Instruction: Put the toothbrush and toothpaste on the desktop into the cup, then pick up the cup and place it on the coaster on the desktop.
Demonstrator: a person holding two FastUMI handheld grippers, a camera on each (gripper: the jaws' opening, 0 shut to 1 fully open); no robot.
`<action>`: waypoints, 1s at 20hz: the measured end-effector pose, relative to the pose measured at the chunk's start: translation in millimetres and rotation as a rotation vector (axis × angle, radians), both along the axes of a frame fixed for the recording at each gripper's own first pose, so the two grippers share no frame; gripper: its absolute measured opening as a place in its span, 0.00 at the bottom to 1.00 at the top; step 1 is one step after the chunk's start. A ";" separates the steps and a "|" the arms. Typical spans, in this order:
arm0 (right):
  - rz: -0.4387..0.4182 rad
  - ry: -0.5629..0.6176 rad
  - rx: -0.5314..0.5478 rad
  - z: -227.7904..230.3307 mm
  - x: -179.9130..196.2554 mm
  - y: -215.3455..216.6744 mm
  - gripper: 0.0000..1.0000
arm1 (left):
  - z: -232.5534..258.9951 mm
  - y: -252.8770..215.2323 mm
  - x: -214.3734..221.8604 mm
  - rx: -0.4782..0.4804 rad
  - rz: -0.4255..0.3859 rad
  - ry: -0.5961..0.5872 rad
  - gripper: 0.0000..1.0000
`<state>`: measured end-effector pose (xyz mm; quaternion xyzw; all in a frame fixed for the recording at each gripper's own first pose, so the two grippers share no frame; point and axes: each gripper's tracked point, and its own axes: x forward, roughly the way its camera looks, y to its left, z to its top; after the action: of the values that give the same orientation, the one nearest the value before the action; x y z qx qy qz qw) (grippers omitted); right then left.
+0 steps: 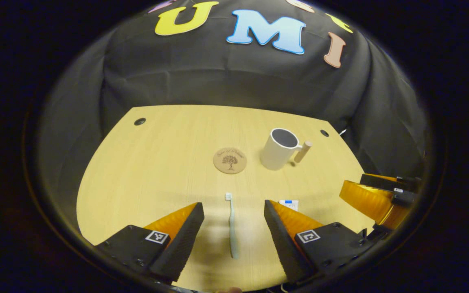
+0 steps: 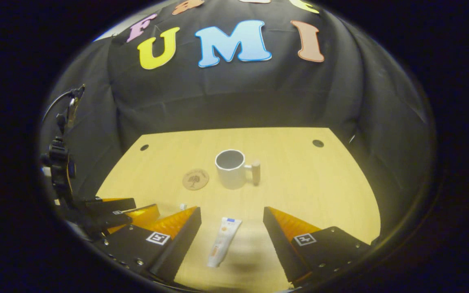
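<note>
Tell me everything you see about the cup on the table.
The cup is a white mug, ceramic by its look, with a pale wooden peg handle. It stands upright and empty on the wooden table, beside the round coaster but apart from it. Neither gripper touches it.

You have one toothbrush (image 1: 231, 228) lying on the desktop (image 1: 165, 154). You have one toothpaste tube (image 2: 222, 241), also lying flat. You have one cup (image 1: 278, 149) with a single handle, standing upright and holding nothing. You have one round coaster (image 1: 229, 160). The desktop has two round cable holes, one (image 1: 139, 121) at each far corner. You have two grippers: the left gripper (image 1: 233, 215) and the right gripper (image 2: 231, 221), each with two fingers spread apart.
</note>
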<state>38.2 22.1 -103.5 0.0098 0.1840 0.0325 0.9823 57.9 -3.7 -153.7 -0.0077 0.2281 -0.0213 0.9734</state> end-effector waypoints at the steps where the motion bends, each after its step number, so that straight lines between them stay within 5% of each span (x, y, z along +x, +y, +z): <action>1: 0.000 0.016 0.001 -5.0 0.6 0.0 0.94 | -4.6 0.5 0.6 -0.006 0.001 0.016 0.98; 20: -0.024 0.393 0.031 -111.8 31.5 9.1 0.93 | -84.0 21.3 20.6 0.024 0.054 0.315 0.99</action>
<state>69.6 31.2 -215.4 0.0330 0.3715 0.0211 0.9276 78.5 17.6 -237.7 -0.0053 0.3781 0.0093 0.9257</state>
